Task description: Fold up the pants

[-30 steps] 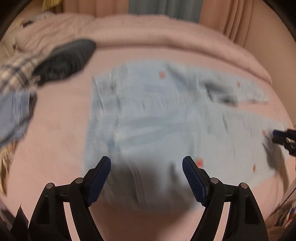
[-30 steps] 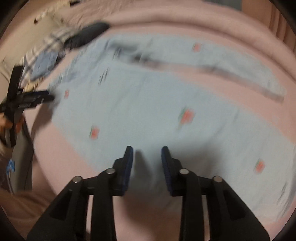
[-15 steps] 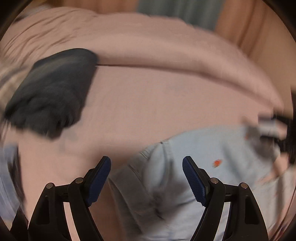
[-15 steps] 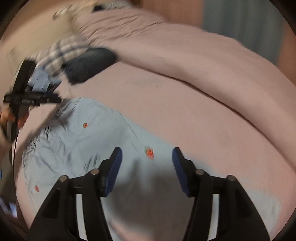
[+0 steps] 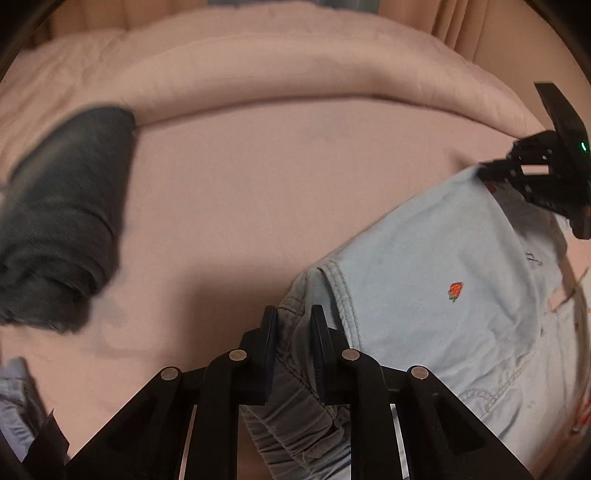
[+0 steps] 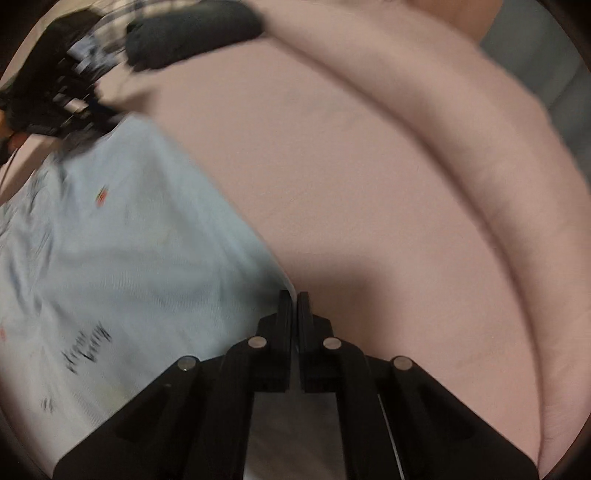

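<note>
Left wrist view: pale blue pants point(image 5: 436, 295) lie on the pink bed point(image 5: 277, 184), long axis slanting up-right; left gripper point(image 5: 293, 325) has just closed, pinching the gathered waistband; folded dark garment point(image 5: 62, 236) lies apart, left.
Right wrist view: right gripper point(image 6: 293, 306) just closed, clamping the pants' edge point(image 6: 284, 280); dark garment point(image 6: 192, 33) top left, clear of the pants.

Dim, warm indoor light, with soft dark shadows pooling on the bed point(image 5: 280, 192) just ahead of each tool. Heavy fisheye bending and black vignetting at the rims; sharper in the left wrist view, smeared by motion blur in the right, worst toward its upper left.
</note>
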{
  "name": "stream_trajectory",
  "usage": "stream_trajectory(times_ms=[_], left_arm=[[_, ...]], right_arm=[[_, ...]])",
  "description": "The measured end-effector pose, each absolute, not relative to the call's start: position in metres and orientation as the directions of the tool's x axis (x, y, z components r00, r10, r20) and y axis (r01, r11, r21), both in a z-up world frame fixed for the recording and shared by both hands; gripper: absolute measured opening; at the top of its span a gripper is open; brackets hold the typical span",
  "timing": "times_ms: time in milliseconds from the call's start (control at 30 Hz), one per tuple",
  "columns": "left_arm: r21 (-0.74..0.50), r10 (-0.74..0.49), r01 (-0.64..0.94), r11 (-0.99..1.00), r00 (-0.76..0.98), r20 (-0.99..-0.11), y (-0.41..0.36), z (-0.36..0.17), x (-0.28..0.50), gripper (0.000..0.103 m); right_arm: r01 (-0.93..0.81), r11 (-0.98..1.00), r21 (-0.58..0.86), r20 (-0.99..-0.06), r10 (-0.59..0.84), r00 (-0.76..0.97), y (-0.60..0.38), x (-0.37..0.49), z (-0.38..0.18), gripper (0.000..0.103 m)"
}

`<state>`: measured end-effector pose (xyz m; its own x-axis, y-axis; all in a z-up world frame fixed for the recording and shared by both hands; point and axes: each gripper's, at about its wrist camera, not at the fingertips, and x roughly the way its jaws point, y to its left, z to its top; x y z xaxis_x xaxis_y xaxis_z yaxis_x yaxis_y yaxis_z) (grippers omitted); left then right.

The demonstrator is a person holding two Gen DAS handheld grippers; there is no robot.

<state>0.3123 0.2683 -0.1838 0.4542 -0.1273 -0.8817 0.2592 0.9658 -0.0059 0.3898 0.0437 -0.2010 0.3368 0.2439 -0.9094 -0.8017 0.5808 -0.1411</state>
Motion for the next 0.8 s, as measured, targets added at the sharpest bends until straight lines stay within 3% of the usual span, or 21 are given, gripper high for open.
stream_trajectory(times_ms=[100, 200, 267, 300, 333, 467, 567, 700, 733, 767, 800], left_arm=[[0.097, -0.027, 0.245, 0.965, 0.460, -0.888, 0.254, -0.198, 0.322, 0.017], [0.229, 0.075, 0.298, 0.927, 0.449, -0.890, 0.228, -0.214, 0.317, 0.019], [0.215, 0.071, 0.289, 0.933, 0.437, -0.897, 0.229, -0.207, 0.316, 0.026], [0.192, 0.056, 0.281, 0.940, 0.428, -0.902, 0.237, -0.204, 0.318, 0.028], [0.163, 0.034, 0.272, 0.948, 0.424, -0.905, 0.243, -0.197, 0.321, 0.031], [0.063, -0.040, 0.209, 0.976, 0.452, -0.891, 0.268, -0.183, 0.324, 0.064], [-0.025, -0.118, 0.222, 0.975, 0.420, -0.900, 0.267, -0.189, 0.338, 0.065], [0.028, -0.055, 0.242, 0.970, 0.331, -0.942, 0.256, -0.217, 0.373, 0.065], [0.015, -0.075, 0.255, 0.967, 0.337, -0.939, 0.254, -0.216, 0.374, 0.060], [-0.010, -0.106, 0.280, 0.960, 0.330, -0.938, 0.252, -0.215, 0.374, 0.047], [-0.031, -0.129, 0.294, 0.955, 0.320, -0.939, 0.253, -0.216, 0.374, 0.041]], right_arm=[[-0.742, 0.640, -0.197, -0.876, 0.225, 0.426, 0.056, 0.404, -0.197, 0.003], [-0.717, 0.654, -0.243, -0.901, 0.122, 0.416, 0.074, 0.414, -0.230, 0.010], [-0.712, 0.647, -0.274, -0.882, 0.127, 0.454, 0.085, 0.410, -0.225, 0.016], [-0.712, 0.655, -0.252, -0.887, 0.138, 0.441, 0.083, 0.410, -0.220, 0.022], [-0.713, 0.673, -0.197, -0.898, 0.169, 0.407, 0.080, 0.413, -0.211, 0.037], [-0.706, 0.694, -0.138, -0.887, 0.231, 0.400, 0.064, 0.415, -0.181, 0.063], [-0.697, 0.704, -0.136, -0.909, 0.191, 0.370, 0.049, 0.421, -0.184, 0.065], [-0.696, 0.714, -0.076, -0.963, 0.129, 0.237, 0.040, 0.437, -0.225, 0.069], [-0.694, 0.718, -0.057, -0.956, 0.161, 0.245, 0.037, 0.438, -0.224, 0.073], [-0.691, 0.723, -0.032, -0.953, 0.186, 0.239, 0.033, 0.439, -0.225, 0.073], [-0.687, 0.726, -0.008, -0.952, 0.204, 0.227, 0.029, 0.438, -0.226, 0.073]])
